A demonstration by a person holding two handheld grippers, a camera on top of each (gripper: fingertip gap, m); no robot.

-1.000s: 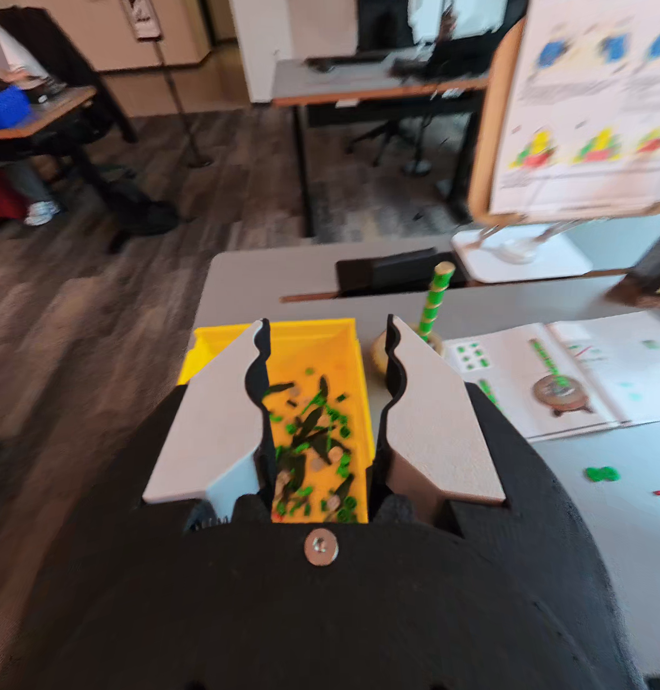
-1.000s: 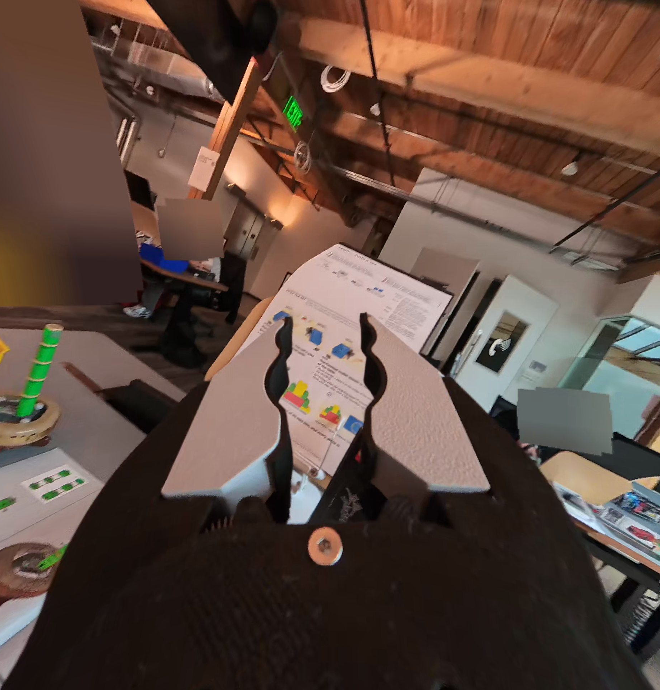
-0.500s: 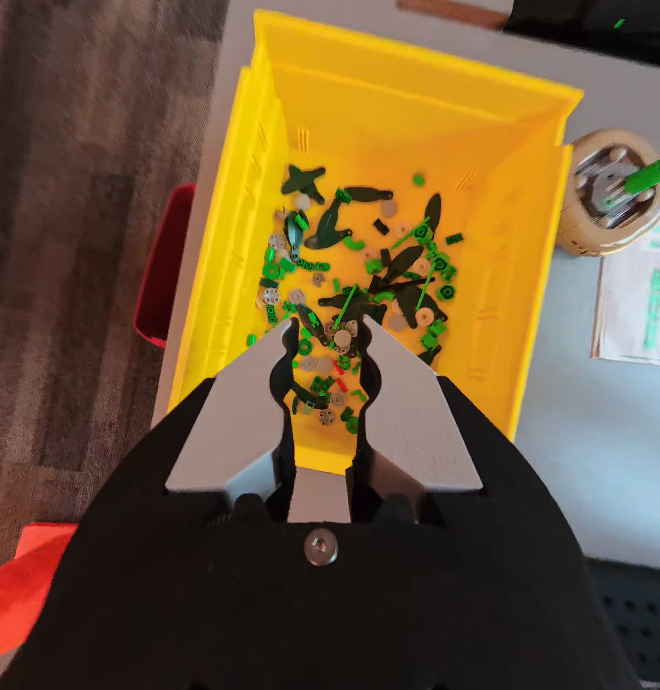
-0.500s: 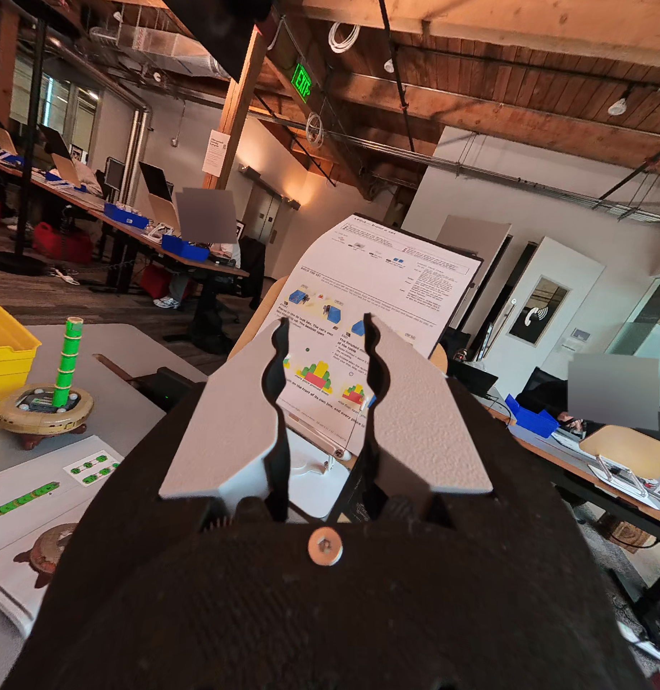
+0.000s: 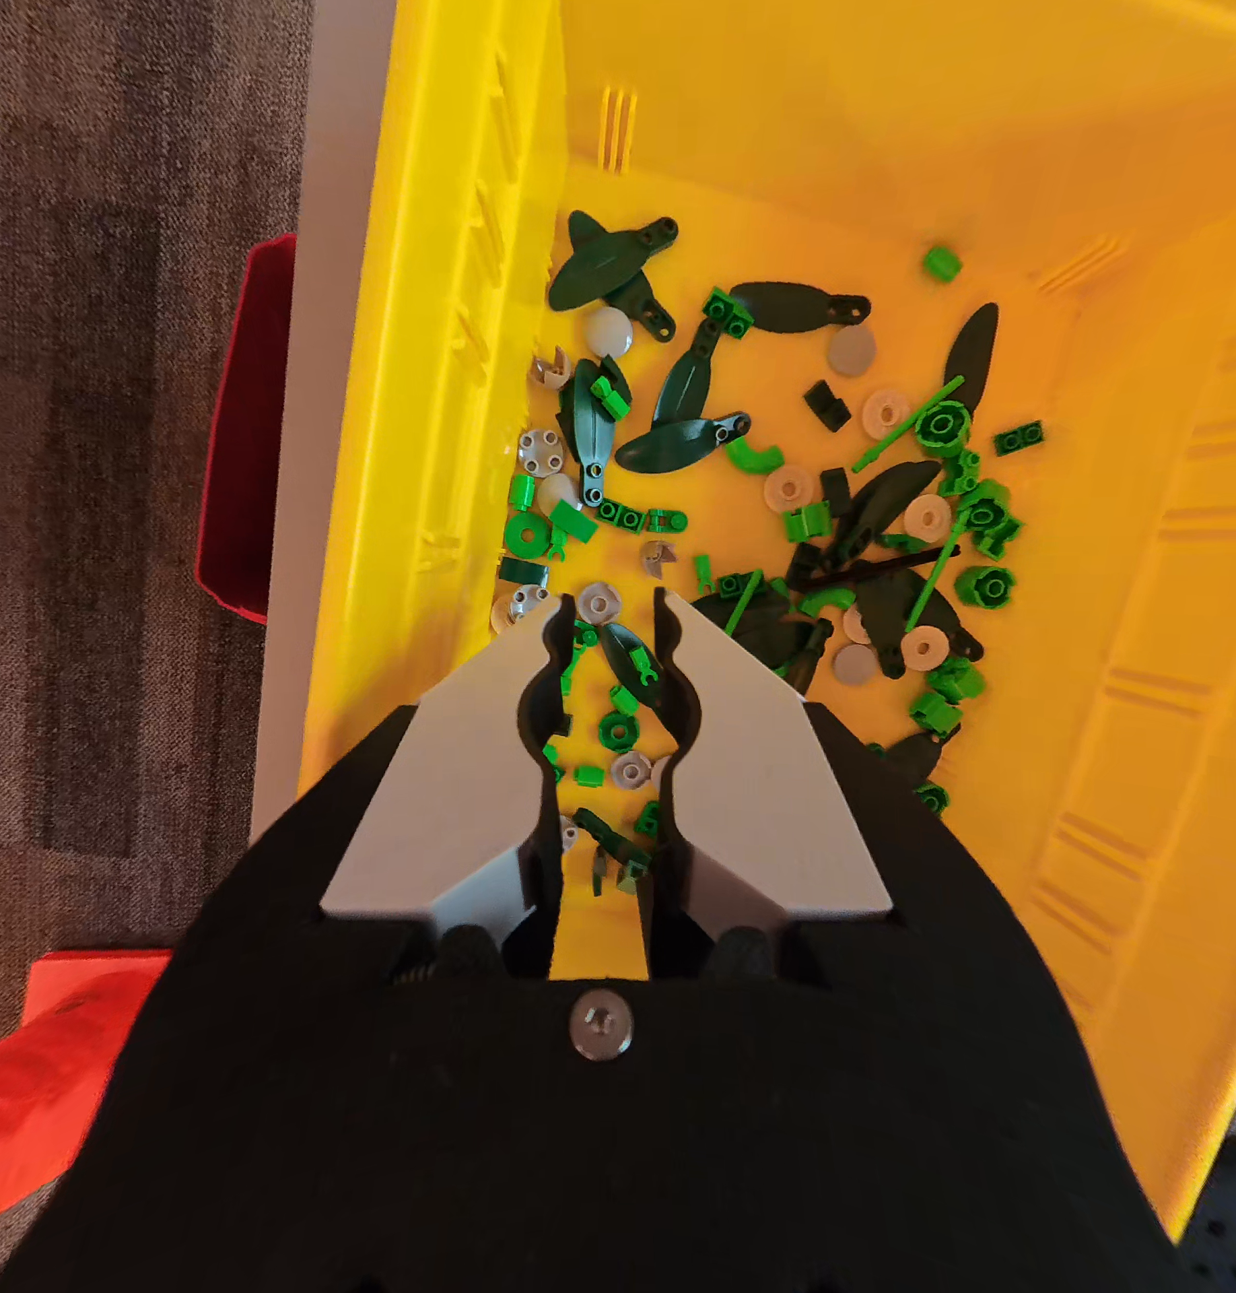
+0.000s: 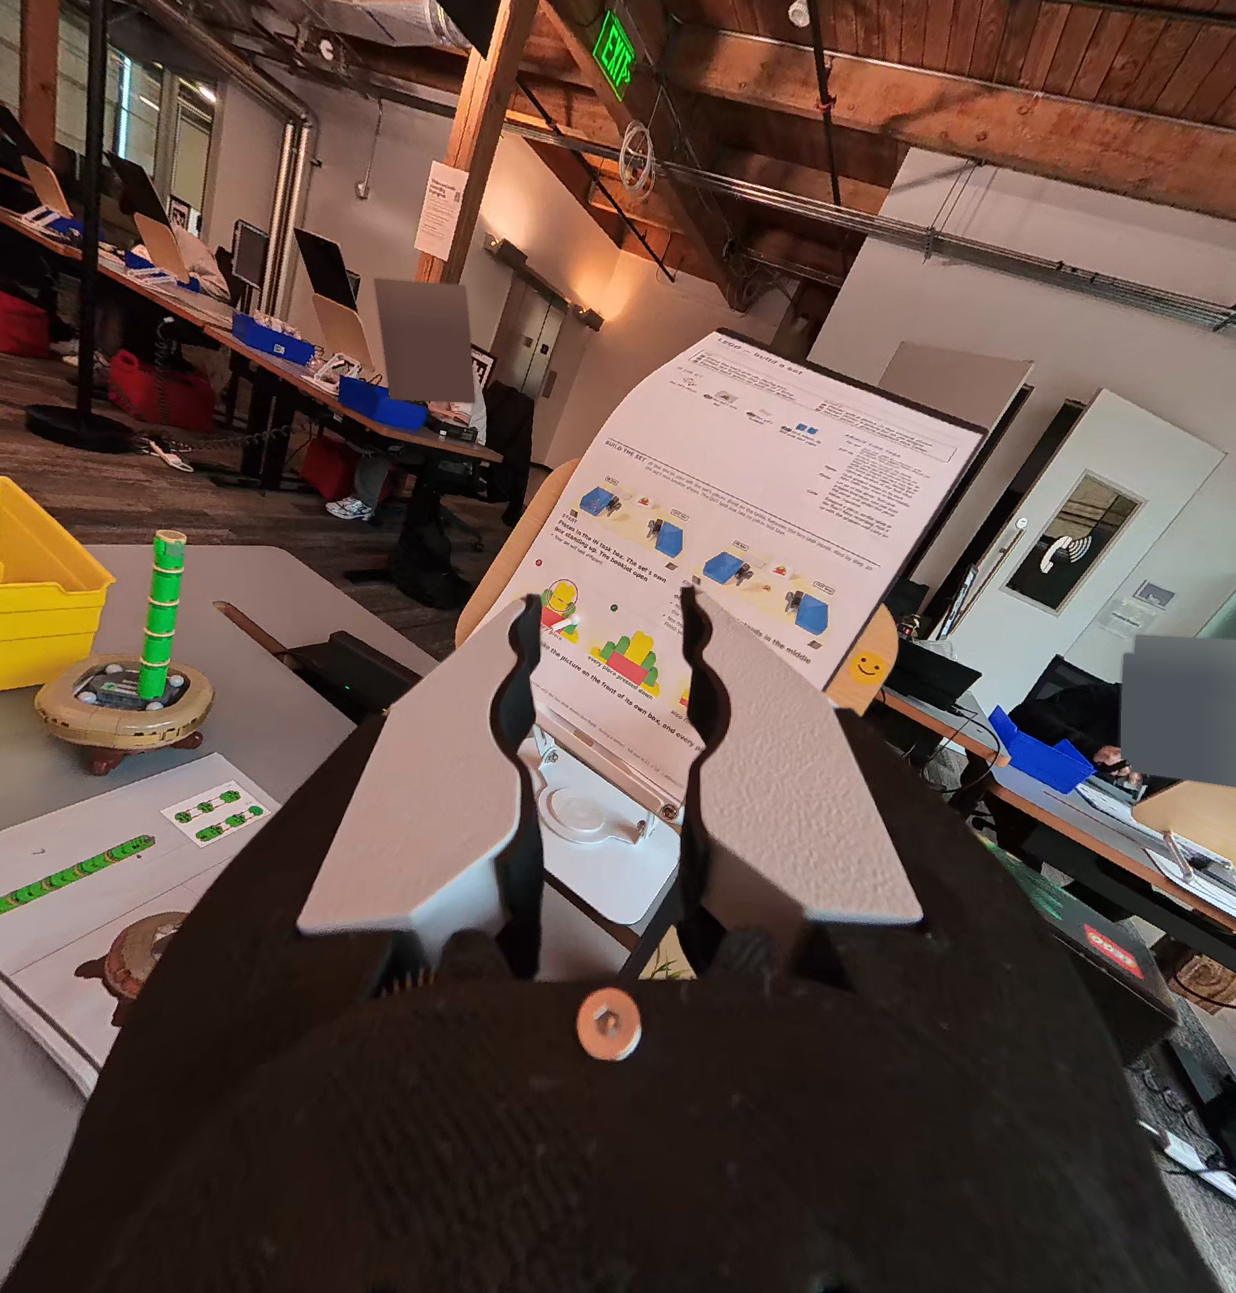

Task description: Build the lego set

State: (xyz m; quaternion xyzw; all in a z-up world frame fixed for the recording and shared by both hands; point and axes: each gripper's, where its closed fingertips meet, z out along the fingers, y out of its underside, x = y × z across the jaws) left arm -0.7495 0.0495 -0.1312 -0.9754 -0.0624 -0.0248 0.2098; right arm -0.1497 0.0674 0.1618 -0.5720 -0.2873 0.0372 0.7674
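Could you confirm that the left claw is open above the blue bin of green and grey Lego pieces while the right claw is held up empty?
Not quite: the bin is yellow, not blue, as the left wrist view shows. The left claw is indeed open above its Lego pieces, and the right claw is held up empty.

Yellow bin (image 5: 419,420), green pieces (image 5: 797,518)

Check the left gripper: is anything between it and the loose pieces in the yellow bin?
Nothing visible blocks it. The left gripper is open, inside the yellow bin, directly over the loose pieces; a grey round stud piece and a dark green leaf lie between its fingers.
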